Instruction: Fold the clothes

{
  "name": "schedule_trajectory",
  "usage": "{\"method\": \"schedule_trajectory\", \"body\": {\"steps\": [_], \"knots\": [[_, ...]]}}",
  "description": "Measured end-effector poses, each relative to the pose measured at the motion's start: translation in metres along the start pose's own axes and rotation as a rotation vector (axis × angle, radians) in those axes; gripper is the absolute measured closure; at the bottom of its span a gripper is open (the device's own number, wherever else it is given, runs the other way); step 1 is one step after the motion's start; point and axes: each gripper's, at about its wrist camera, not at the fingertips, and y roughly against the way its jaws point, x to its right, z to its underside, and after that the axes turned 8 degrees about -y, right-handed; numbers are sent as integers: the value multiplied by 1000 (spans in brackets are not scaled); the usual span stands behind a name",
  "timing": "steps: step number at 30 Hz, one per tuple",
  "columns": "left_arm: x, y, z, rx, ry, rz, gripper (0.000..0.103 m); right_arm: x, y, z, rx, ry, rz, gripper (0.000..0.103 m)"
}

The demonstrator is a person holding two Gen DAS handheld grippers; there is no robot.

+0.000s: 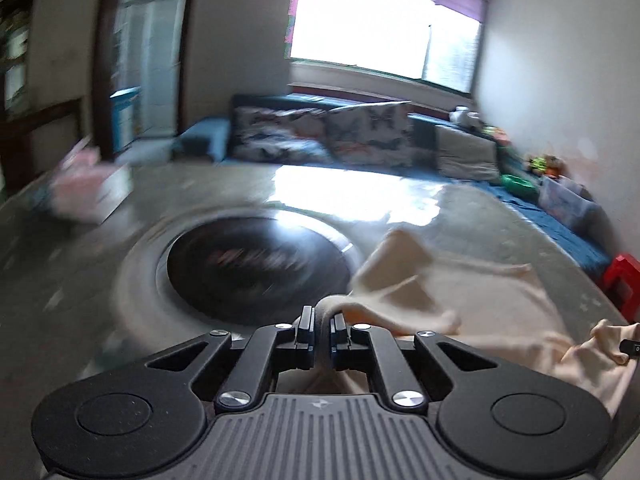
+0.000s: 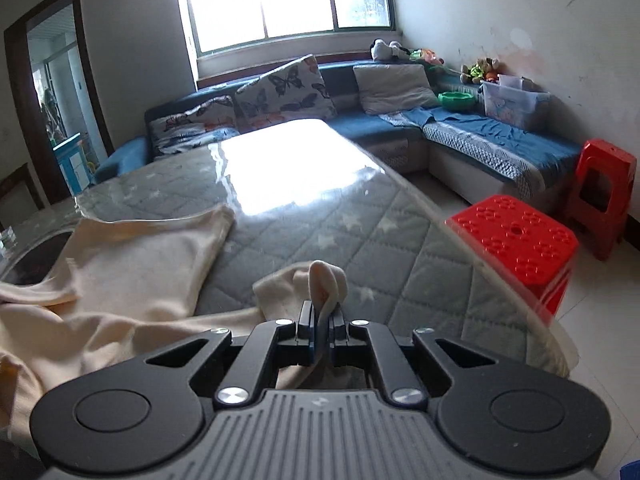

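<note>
A cream garment (image 1: 472, 304) lies rumpled on the quilted grey table cover (image 1: 80, 300), spreading to the right in the left wrist view. My left gripper (image 1: 322, 326) is shut on a bunched edge of it. In the right wrist view the same cream garment (image 2: 132, 264) spreads to the left, one flat part reaching toward the table's middle. My right gripper (image 2: 322, 318) is shut on another bunched edge, which sticks up between the fingers. The other gripper's tip (image 1: 630, 346) shows at the far right of the left wrist view.
A round black hotplate (image 1: 256, 264) is set into the table (image 2: 360, 216) at the left. A pink and white item (image 1: 80, 188) sits at the far left. Two red plastic stools (image 2: 516, 240) stand on the floor to the right. A blue sofa (image 2: 440, 128) with cushions runs behind.
</note>
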Motion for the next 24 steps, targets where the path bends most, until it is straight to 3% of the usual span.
{"method": "schedule_trajectory", "body": {"steps": [6,9,12,17,24], "knots": [[-28,10,47,-95,102,-54,95,3,-8,9,-14,7,26,90],[-37,13,56,-118,137,-62,93,4,-9,8,-19,24,29,81],[-39,13,50,-114,141,-73,82,3,-9,5,-11,48,47,76],[-42,17,38,-92,112,-130,48,1,-1,-4,22,63,59,66],[-32,17,17,-52,56,-126,38,-25,0,-14,30,138,-30,60]]}}
